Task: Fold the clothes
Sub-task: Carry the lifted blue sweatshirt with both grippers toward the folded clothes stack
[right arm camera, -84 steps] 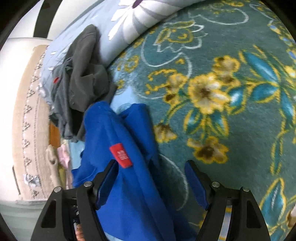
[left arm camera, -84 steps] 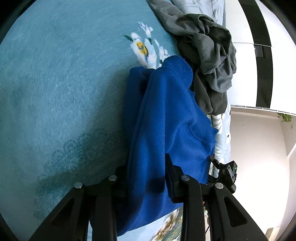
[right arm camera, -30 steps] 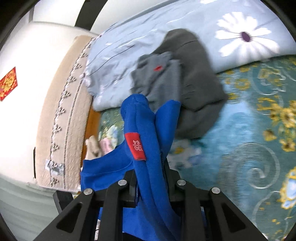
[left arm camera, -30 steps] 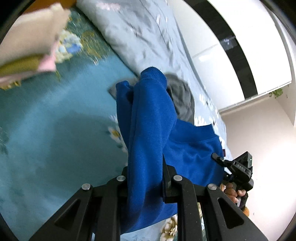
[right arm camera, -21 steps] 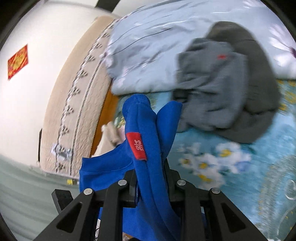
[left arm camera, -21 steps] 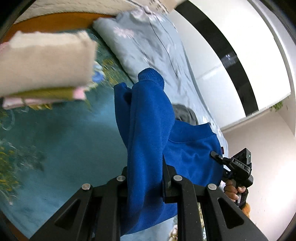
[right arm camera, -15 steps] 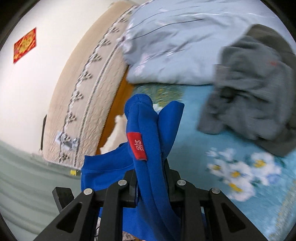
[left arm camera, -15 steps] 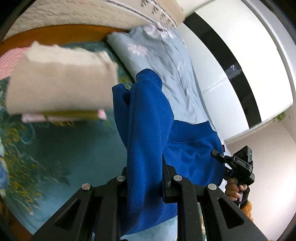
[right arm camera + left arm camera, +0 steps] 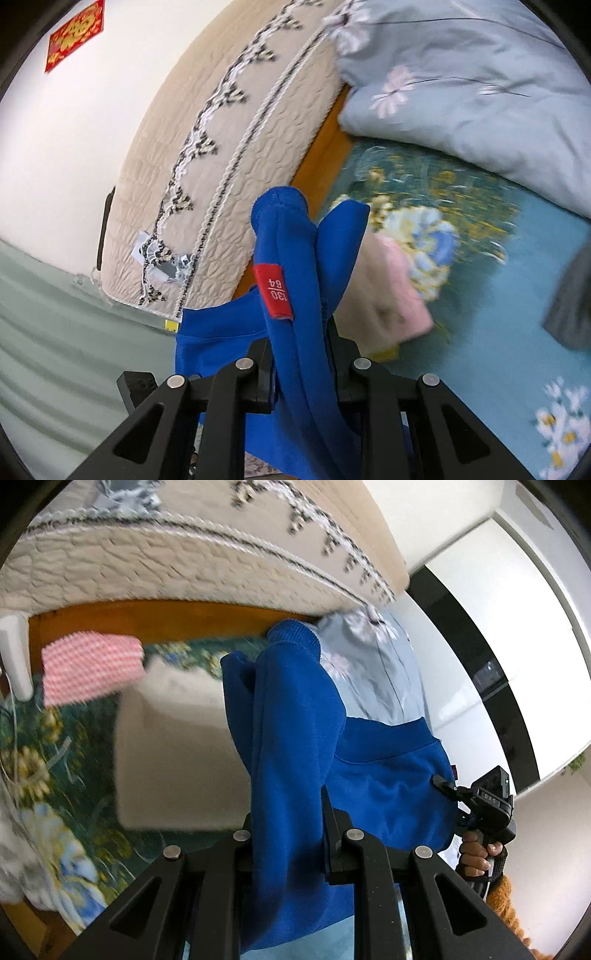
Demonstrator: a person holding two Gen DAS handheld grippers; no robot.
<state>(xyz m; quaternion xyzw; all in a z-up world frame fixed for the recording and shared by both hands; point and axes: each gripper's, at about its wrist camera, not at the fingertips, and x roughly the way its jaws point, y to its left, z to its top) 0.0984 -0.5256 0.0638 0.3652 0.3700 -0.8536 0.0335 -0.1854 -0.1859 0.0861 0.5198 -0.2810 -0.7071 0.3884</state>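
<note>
Left gripper (image 9: 288,840) pinching thick fold of blue fleece sweatshirt (image 9: 295,738), fingers clamped tight on bunched fabric. Right gripper (image 9: 301,363) gripping another doubled ridge of same garment, red size tag (image 9: 274,291) hanging just above fingers. Sweatshirt stretching between both grippers, lifted above teal floral bedspread (image 9: 498,295). Folded beige and pink clothes (image 9: 173,746) lying blurred below. Quilted cream headboard (image 9: 236,147) and pale blue duvet (image 9: 461,74) behind.
</note>
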